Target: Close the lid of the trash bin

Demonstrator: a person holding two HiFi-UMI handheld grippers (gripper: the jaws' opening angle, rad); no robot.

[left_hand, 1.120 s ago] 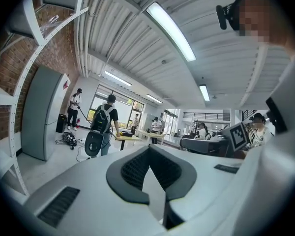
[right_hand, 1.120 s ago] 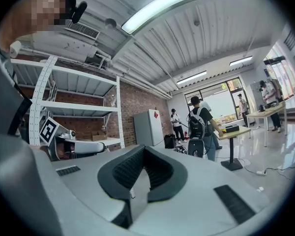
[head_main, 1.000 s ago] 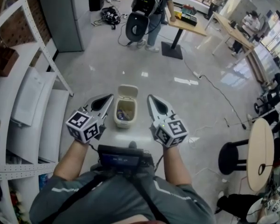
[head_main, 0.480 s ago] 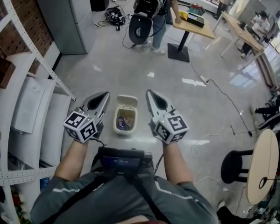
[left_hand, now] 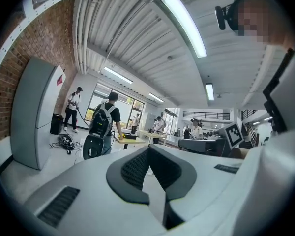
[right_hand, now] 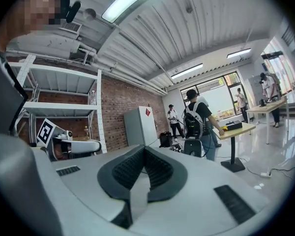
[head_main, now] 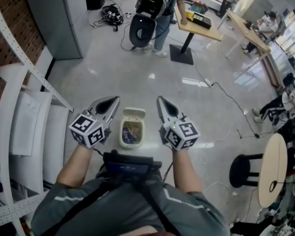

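Observation:
A small cream trash bin [head_main: 123, 140] stands on the grey floor just in front of me, with its lid [head_main: 134, 114] tipped open toward the far side and rubbish showing inside. My left gripper [head_main: 112, 101] is held in the air to the left of the bin, and my right gripper [head_main: 161, 101] to its right. Both are well above the bin and touch nothing. In the left gripper view the left gripper [left_hand: 148, 149] has its jaws together with nothing between them. The right gripper [right_hand: 143, 149] looks the same in the right gripper view. Neither gripper view shows the bin.
White shelving [head_main: 24, 117] runs along the left, with a grey cabinet [head_main: 64, 14] beyond it. A person with a backpack [head_main: 152, 4] stands at a table [head_main: 201, 28] farther ahead. A black stool [head_main: 243, 168] and a round table [head_main: 273, 163] are at the right. A cable [head_main: 226, 95] crosses the floor.
The view has shifted, so the bin now lies slightly nearer to me between the grippers. Both grippers keep the same pose, jaws together.

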